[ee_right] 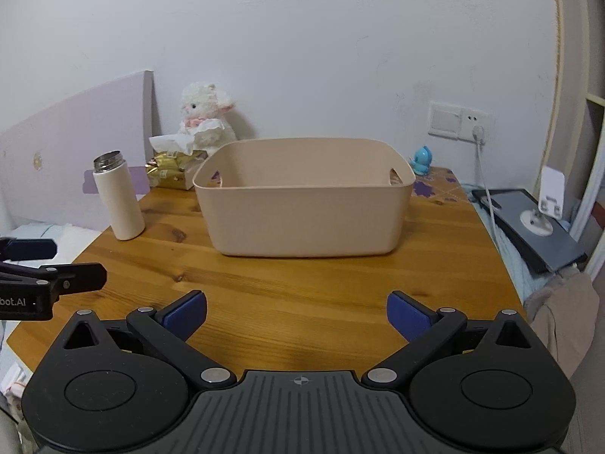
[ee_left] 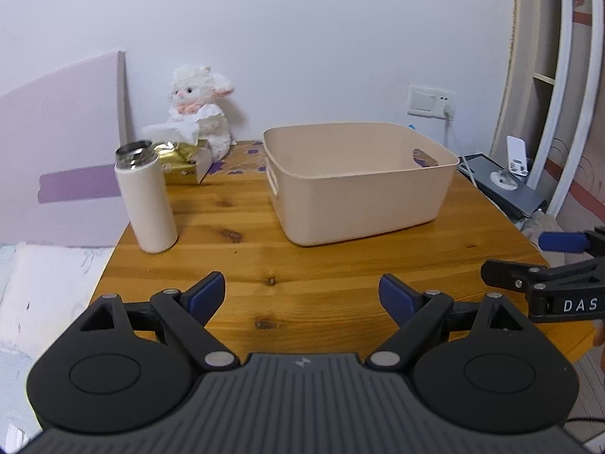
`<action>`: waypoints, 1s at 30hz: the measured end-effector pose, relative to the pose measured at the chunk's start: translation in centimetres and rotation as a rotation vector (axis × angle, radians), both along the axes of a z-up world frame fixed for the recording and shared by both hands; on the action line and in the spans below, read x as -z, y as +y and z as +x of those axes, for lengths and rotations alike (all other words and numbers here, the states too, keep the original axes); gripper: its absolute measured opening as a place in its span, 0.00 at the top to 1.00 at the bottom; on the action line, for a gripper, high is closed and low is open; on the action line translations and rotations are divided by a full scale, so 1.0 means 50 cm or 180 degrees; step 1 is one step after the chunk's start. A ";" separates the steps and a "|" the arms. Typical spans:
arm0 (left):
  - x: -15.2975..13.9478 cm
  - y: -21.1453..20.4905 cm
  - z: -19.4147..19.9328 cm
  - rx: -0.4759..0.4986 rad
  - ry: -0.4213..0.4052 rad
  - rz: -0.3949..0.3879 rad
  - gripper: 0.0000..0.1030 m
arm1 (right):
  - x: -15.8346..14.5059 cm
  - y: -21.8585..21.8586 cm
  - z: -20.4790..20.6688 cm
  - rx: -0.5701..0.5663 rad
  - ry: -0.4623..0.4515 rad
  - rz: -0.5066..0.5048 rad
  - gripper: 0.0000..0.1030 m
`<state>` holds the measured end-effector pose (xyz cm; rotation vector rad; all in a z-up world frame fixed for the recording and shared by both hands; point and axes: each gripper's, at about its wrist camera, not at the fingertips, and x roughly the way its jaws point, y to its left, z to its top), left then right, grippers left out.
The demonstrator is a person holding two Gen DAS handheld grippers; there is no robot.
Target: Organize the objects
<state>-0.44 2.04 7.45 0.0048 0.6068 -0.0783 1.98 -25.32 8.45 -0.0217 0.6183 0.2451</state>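
Black tool (ee_left: 301, 297), blue pads (ee_left: 206, 297)

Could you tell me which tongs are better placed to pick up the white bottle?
Left, probably. The bottle stands near the left tongs, open and empty; from the right tongs it sits far left, beyond the bin.

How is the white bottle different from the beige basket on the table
The bottle is tall, narrow and round with a white body and a bare metal neck; the basket is low, wide and roughly rectangular, beige all over. The bottle stands near the table's left edge, while the basket sits near the middle. The basket has cut-out handles in its end walls; the bottle shows none. Both stand upright with open tops, and neither gripper touches them.
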 end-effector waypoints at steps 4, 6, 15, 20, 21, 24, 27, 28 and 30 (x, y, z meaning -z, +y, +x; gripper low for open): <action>0.015 0.009 -0.005 -0.0092 0.0048 -0.0050 0.13 | 0.022 -0.006 -0.010 0.0073 0.0093 0.0125 0.00; 0.020 0.015 -0.009 -0.0089 0.0092 -0.0094 0.13 | 0.031 -0.008 -0.016 0.0096 0.0128 0.0154 0.00; 0.051 0.024 -0.026 -0.0103 0.0229 -0.0088 0.13 | 0.051 -0.014 -0.045 0.0210 0.0201 0.0099 0.00; 0.059 0.023 -0.024 -0.0092 0.0267 -0.0119 0.13 | 0.044 -0.013 -0.056 0.0254 0.0175 0.0015 0.00; 0.059 0.023 -0.024 -0.0085 0.0256 -0.0113 0.13 | 0.042 -0.013 -0.059 0.0250 0.0172 0.0009 0.00; 0.057 0.018 -0.022 -0.0044 0.0248 -0.0082 0.13 | 0.035 -0.013 -0.066 0.0230 0.0140 0.0009 0.00; 0.058 0.014 -0.019 -0.0020 0.0258 -0.0078 0.13 | 0.033 -0.013 -0.062 0.0244 0.0128 0.0011 0.00; 0.058 0.012 -0.018 -0.0016 0.0263 -0.0076 0.13 | 0.035 -0.013 -0.060 0.0250 0.0138 0.0009 0.00; 0.058 0.010 -0.016 -0.0013 0.0266 -0.0077 0.13 | 0.038 -0.012 -0.055 0.0259 0.0163 -0.0003 0.00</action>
